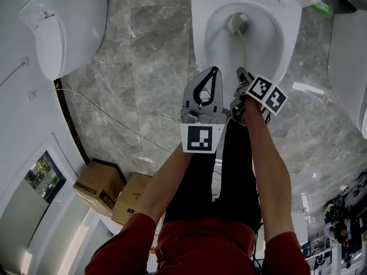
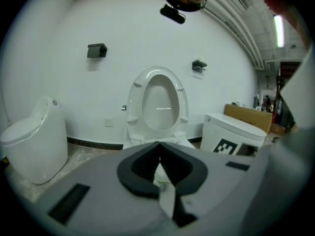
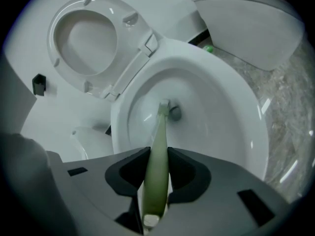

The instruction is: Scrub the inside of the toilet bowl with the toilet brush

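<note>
**In the bowl: brush head set down by the drain**

Inside the toilet bowl [image 3: 221,112], the toilet brush [image 3: 159,132] is pointed steeply downward, its small bristled head lying just beside the dark drain [image 3: 175,113] at the bottom. The pale green handle is clamped between the jaws of the right tool [image 3: 156,157], which are closed firmly against its thick end. The handle runs straight along the line of the jaws, presumably so that wrist movement is passed directly to the bristles. The seat [image 3: 83,38] is tipped up against the wall, which leaves the rim and inner surface fully exposed for scrubbing.

The left tool [image 2: 158,147] is seen with its jaws brought together and nothing gripped between them. It is held above the front edge of the bowl, just beside the right tool, where it is judged to be idle and clear of the brush's path. The grey stone floor [image 1: 143,67] around the base is left unobstructed. Scrubbing is judged to be under way, with the side walls probably to be covered next.
</note>
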`<act>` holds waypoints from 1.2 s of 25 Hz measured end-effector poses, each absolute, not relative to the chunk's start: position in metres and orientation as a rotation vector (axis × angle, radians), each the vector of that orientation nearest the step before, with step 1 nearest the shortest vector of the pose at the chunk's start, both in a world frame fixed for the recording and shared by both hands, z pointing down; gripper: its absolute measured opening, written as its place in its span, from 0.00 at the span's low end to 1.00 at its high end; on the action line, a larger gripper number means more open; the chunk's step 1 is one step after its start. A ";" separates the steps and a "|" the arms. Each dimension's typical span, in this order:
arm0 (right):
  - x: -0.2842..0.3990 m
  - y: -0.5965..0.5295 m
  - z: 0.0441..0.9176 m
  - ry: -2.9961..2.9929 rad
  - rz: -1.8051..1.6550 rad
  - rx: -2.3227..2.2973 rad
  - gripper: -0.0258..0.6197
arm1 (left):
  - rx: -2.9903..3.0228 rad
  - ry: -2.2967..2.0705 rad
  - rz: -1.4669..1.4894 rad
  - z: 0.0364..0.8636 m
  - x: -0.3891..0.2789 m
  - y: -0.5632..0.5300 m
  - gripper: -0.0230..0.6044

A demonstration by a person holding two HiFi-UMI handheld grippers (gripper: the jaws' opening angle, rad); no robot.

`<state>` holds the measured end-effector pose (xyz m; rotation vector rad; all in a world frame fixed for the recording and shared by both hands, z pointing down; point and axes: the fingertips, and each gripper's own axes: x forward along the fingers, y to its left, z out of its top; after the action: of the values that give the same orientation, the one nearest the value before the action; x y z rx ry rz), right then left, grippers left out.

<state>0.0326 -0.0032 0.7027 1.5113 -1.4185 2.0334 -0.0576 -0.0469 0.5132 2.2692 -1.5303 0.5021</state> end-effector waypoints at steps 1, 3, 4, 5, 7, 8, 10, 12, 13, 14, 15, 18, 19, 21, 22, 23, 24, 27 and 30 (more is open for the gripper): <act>0.042 -0.007 0.700 -1.447 1.957 1.524 0.20 | 2.272 -1.529 0.503 0.513 -0.057 -0.047 0.04; 0.062 -0.022 0.690 -1.530 1.764 1.545 0.20 | 2.271 -1.528 0.500 0.513 -0.055 -0.048 0.04; 0.071 -0.032 0.683 -1.576 1.668 1.548 0.20 | 2.271 -1.527 0.500 0.513 -0.055 -0.048 0.04; 0.079 -0.044 0.675 -1.620 1.583 1.549 0.20 | 2.273 -1.527 0.502 0.513 -0.054 -0.047 0.04; 0.090 -0.068 0.658 -1.698 1.423 1.540 0.20 | 2.273 -1.528 0.501 0.514 -0.054 -0.046 0.04; 0.093 -0.080 0.649 -1.729 1.343 1.528 0.20 | 2.271 -1.528 0.500 0.514 -0.054 -0.046 0.04; 0.093 -0.100 0.630 -1.781 1.195 1.490 0.20 | 2.263 -1.530 0.495 0.514 -0.053 -0.045 0.04; 0.086 -0.111 0.614 -1.820 1.068 1.439 0.20 | 2.262 -1.533 0.491 0.512 -0.052 -0.045 0.04; 0.081 -0.113 0.606 -1.836 1.016 1.416 0.20 | 2.263 -1.535 0.490 0.511 -0.053 -0.045 0.04; 0.075 -0.114 0.600 -1.852 0.964 1.391 0.20 | 2.264 -1.539 0.488 0.510 -0.053 -0.045 0.04; 0.069 -0.114 0.595 -1.866 0.909 1.363 0.20 | 2.263 -1.543 0.485 0.510 -0.054 -0.046 0.04; 0.050 -0.114 0.594 -1.878 0.769 1.266 0.20 | 2.256 -1.556 0.475 0.508 -0.058 -0.047 0.04; 0.046 -0.115 0.599 -1.867 0.749 1.238 0.20 | 2.255 -1.561 0.473 0.508 -0.060 -0.048 0.04; 0.043 -0.117 0.615 -1.828 0.734 1.187 0.20 | 2.253 -1.571 0.471 0.507 -0.064 -0.049 0.04; 0.043 -0.116 0.625 -1.805 0.737 1.166 0.20 | 2.253 -1.576 0.471 0.507 -0.066 -0.049 0.04; 0.043 -0.115 0.635 -1.785 0.747 1.150 0.20 | 2.251 -1.579 0.471 0.507 -0.068 -0.048 0.04; 0.044 -0.114 0.643 -1.768 0.758 1.137 0.20 | 2.249 -1.581 0.473 0.507 -0.069 -0.047 0.04; 0.044 -0.115 0.659 -1.735 0.760 1.104 0.20 | 2.241 -1.574 0.477 0.509 -0.071 -0.044 0.04; 0.039 -0.118 0.652 -1.748 0.742 1.095 0.20 | 2.233 -1.575 0.475 0.509 -0.075 -0.043 0.04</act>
<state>0.0390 -0.1179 0.6522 1.0952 -1.7481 0.7422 -0.0750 -0.0428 0.5088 2.2333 -1.5747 0.4752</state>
